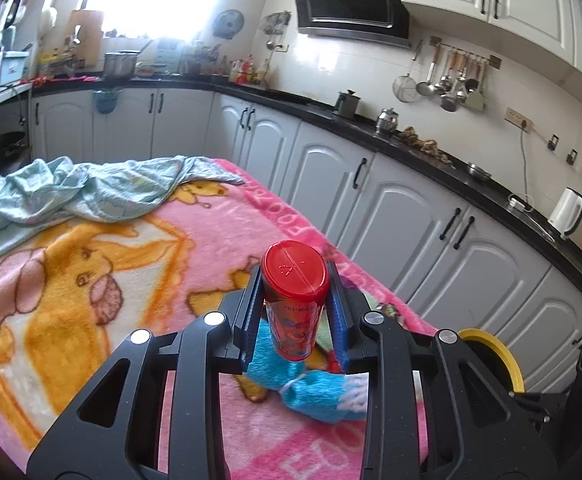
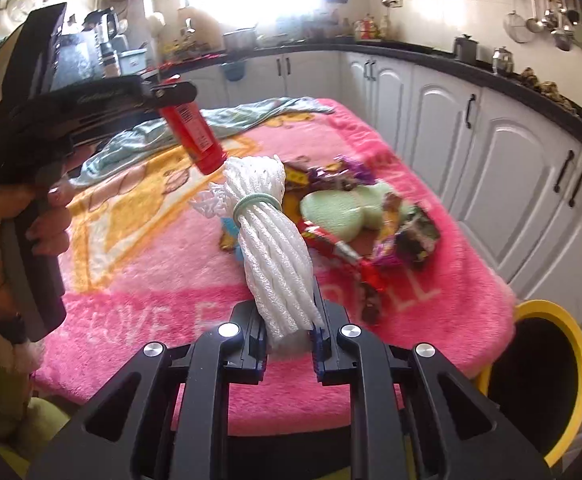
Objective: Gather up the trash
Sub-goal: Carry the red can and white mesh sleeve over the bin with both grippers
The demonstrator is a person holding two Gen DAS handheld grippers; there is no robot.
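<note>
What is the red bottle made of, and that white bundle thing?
The red bottle looks like smooth, shiny plastic: its cap bears a moulded recycling mark. The white bundle looks like soft foam netting, puffy and matte, tied with a pale green band, probably elastic.

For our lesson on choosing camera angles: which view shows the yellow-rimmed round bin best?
The right wrist view: the yellow-rimmed round bin shows most of its rim and its dark opening beside the pink blanket. The left wrist view shows only an arc of its rim, behind that gripper's frame.
</note>
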